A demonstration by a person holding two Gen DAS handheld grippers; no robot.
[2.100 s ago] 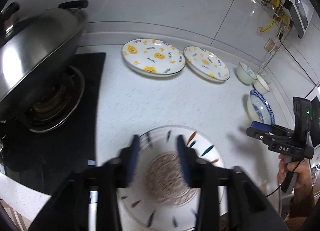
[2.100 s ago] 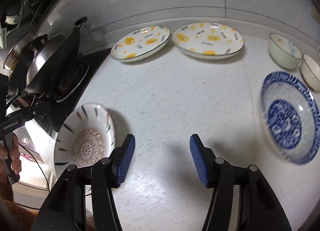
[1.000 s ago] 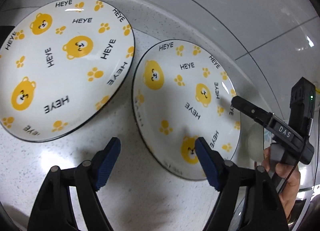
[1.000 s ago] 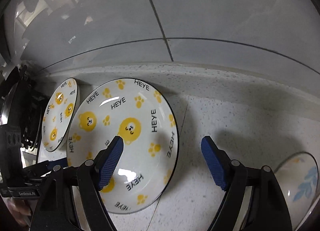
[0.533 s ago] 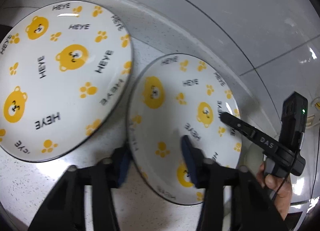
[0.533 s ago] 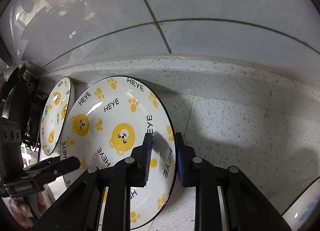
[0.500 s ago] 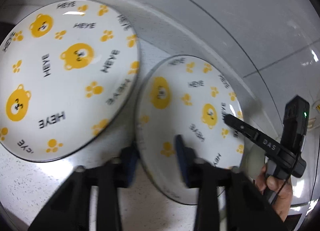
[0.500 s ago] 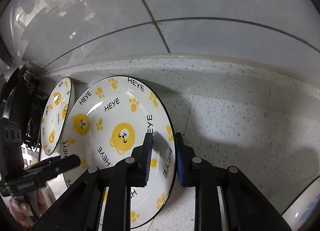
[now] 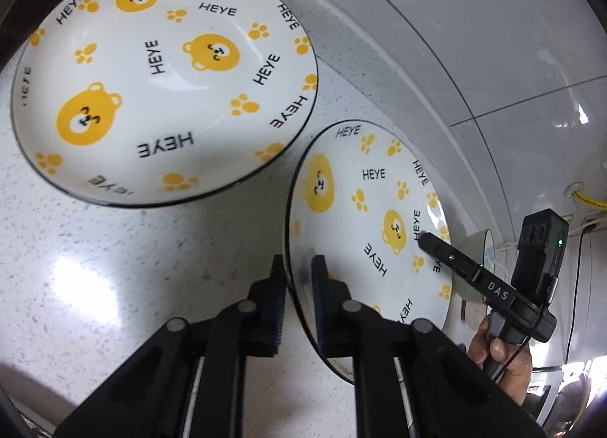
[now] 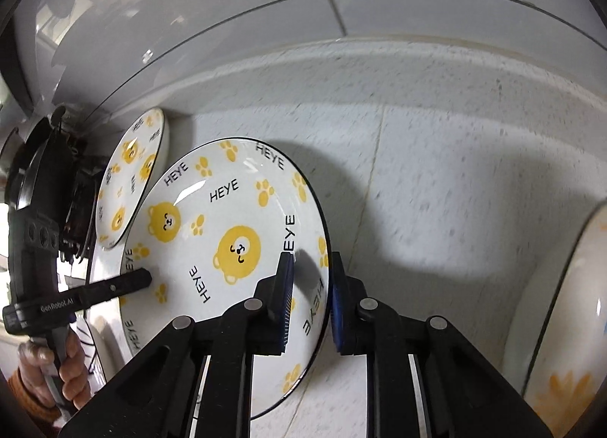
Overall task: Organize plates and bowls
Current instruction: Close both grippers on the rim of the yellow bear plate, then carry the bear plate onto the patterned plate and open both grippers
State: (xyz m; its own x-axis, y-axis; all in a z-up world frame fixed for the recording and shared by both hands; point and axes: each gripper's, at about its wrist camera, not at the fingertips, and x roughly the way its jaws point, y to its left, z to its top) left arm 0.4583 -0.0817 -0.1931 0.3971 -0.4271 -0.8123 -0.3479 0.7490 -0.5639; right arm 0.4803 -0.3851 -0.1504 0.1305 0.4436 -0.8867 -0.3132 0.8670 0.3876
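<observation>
**A:** Left wrist view first: what changed over the last second?

**B:** Both pairs of fingers were spread wide; now the left gripper (image 9: 297, 278) is clamped on the near-left rim of the right bear plate (image 9: 371, 210), and the right gripper (image 10: 309, 297) pinches its opposite rim, closing a last touch.

**A:** Where is that plate?

**B:** On the bench (image 9: 114, 248) by the far wall, just right of its twin plate (image 9: 163, 77). Probably it's ready to lift and stack.

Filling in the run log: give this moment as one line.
left gripper: shut on right plate rim | right gripper: closing on same plate, opposite rim | left plate: on counter, untouched
</observation>
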